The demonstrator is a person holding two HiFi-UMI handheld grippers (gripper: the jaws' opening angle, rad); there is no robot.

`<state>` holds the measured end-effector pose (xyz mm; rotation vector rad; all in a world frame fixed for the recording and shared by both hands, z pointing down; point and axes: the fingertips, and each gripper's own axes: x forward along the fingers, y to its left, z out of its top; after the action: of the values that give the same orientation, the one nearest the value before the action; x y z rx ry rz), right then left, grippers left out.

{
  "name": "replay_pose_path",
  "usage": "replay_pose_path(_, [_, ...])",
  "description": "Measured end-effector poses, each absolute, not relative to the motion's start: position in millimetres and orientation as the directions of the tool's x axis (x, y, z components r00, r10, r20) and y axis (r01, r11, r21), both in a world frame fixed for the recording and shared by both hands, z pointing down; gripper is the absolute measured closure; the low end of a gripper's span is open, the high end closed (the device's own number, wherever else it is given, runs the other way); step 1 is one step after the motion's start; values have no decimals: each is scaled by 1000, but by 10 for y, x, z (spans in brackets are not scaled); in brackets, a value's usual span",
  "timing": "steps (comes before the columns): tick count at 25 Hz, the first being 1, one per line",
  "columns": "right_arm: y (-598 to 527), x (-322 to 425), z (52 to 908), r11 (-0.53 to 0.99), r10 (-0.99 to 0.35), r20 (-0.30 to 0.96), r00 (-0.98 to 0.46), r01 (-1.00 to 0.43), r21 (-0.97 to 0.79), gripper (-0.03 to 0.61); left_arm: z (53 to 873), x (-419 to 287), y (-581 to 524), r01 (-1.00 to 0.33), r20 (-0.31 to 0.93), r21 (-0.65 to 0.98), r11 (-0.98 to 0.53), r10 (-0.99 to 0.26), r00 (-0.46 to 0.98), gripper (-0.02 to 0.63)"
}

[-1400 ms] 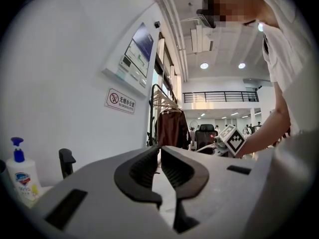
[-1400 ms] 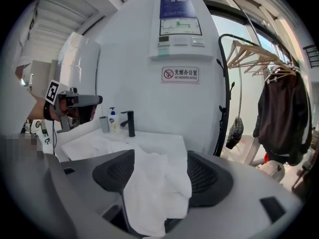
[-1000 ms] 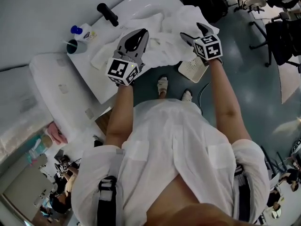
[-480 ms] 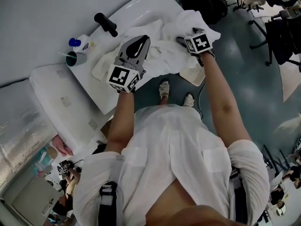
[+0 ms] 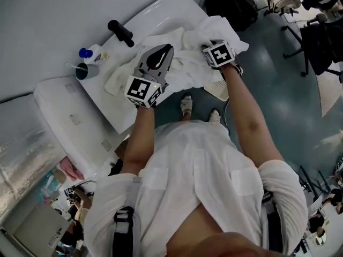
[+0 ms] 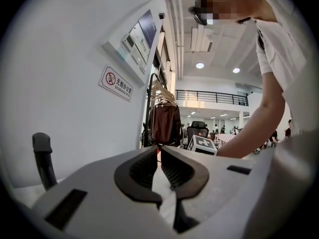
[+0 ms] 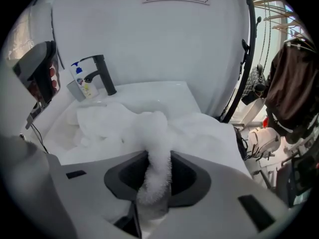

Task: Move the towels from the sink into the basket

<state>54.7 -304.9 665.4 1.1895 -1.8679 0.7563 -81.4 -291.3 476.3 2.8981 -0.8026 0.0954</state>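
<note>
One fold pinched, the heap waiting

I am working the right tongs (image 7: 159,154), whose jaws have just been closing. They are now squeezing a raised ridge of the white terry towels (image 5: 179,63) between their pads. The cloth is bulging up out of the gap, so the bite looks deep rather than a nip at the edge. The left tongs (image 5: 164,49) are hanging over the near part of the heap with their jaws drawn together and nothing in them. The towels are lying bunched in the white sink (image 5: 166,4), below the black tap (image 5: 121,31), and spilling over its front lip. The white perforated basket (image 5: 214,92) is standing on the floor just below that lip, mostly hidden under the overhanging cloth and the right arm.

I am judging this to be the lift-out of one towel. To do it well, I am planning to keep the squeeze firm and raise straight up first, until the towel is peeling free of its neighbours. The layers look tangled, and I cannot tell where one towel ends. If a second towel is dragging along, the left tongs are well placed to hold the heap down. Only then am I intending to swing out over the lip and lower into the basket, clear of the draped cloth.
</note>
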Motion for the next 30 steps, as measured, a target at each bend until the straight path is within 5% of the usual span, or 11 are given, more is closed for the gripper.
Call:
replay_pose_path(6, [-3000,579,6537,365,-494,826,-271,-927,-86,507,4745,-837,-2886,-517,96,109,-849,-509,855,586])
replay_pose_path(30, [-2694,1093,5236,219,-842,482,-244,-970,-110,514,4609,-609,-2650,-490,99,71,-869,-483,870,584])
